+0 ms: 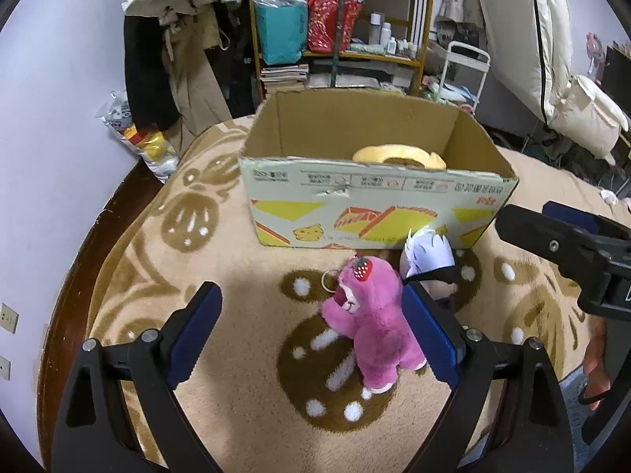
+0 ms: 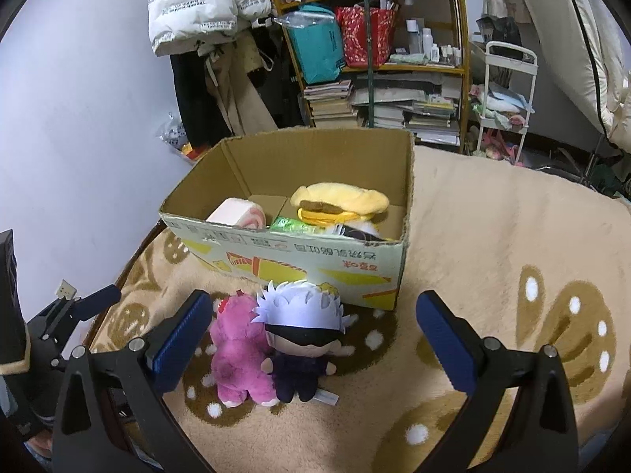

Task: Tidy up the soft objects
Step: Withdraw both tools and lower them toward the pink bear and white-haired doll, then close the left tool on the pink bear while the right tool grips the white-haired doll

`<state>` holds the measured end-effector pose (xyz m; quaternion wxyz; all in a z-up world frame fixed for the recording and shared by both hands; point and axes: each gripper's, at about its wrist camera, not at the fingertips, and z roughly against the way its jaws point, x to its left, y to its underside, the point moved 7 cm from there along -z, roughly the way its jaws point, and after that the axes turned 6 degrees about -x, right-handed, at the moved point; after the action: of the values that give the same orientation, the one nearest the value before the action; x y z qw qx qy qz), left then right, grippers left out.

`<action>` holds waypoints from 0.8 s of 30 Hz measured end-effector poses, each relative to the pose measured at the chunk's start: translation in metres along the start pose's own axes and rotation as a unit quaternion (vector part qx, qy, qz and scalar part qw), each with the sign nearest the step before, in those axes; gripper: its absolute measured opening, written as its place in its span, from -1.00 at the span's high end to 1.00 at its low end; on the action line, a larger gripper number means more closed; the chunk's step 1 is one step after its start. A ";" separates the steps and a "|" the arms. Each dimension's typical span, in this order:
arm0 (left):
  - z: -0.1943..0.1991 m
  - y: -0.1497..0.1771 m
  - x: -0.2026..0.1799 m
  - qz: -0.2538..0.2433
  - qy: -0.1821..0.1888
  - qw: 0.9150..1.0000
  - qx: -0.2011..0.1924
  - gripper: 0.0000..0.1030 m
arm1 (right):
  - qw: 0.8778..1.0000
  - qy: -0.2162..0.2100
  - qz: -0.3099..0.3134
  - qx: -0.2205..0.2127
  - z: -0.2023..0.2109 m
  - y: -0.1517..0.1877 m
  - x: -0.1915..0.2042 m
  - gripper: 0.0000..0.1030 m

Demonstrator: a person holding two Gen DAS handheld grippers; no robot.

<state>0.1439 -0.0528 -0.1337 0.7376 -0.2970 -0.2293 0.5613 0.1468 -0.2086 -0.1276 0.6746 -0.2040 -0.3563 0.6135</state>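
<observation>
Two plush toys lie side by side on the beige blanket (image 2: 493, 236), just in front of the cardboard box (image 2: 299, 254): a pink bear (image 1: 374, 315) and, touching it at its 3 o'clock, a white-haired doll (image 2: 301, 339). Left gripper (image 1: 311, 327) and right gripper (image 2: 311, 331) both hover wide apart, holding nothing. Inside the box at 12 o'clock sits a yellow plush (image 2: 339, 201).

Two handheld grippers in black with blue-padded fingers

The left gripper (image 1: 311, 311) and right gripper (image 2: 315, 323) share one build: black plastic fingers that fork into hollow triangular arms, each fingertip faced with a dark blue pad with a toothed lower edge, and round silver screw heads at the pivots. Beside the left gripper's body, seen from the right wrist, is a dark sleeve (image 2: 15, 347) with a tan band.
</observation>
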 end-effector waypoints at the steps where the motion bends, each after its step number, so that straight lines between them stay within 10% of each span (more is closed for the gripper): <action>1: -0.002 0.001 -0.002 -0.002 0.002 1.000 0.003 -0.77 | 1.000 -0.001 -0.002 0.002 -0.002 0.000 0.000 -1.00; 24: -0.044 0.029 -0.025 -0.026 0.026 0.997 0.068 -0.77 | 0.998 0.007 -0.029 0.062 -0.050 0.023 -0.007 -1.00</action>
<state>0.1464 -0.0793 -0.1858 0.7761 -0.2548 -0.1787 0.5484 0.1678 -0.2036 -0.1785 0.7058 -0.1553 -0.3189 0.6133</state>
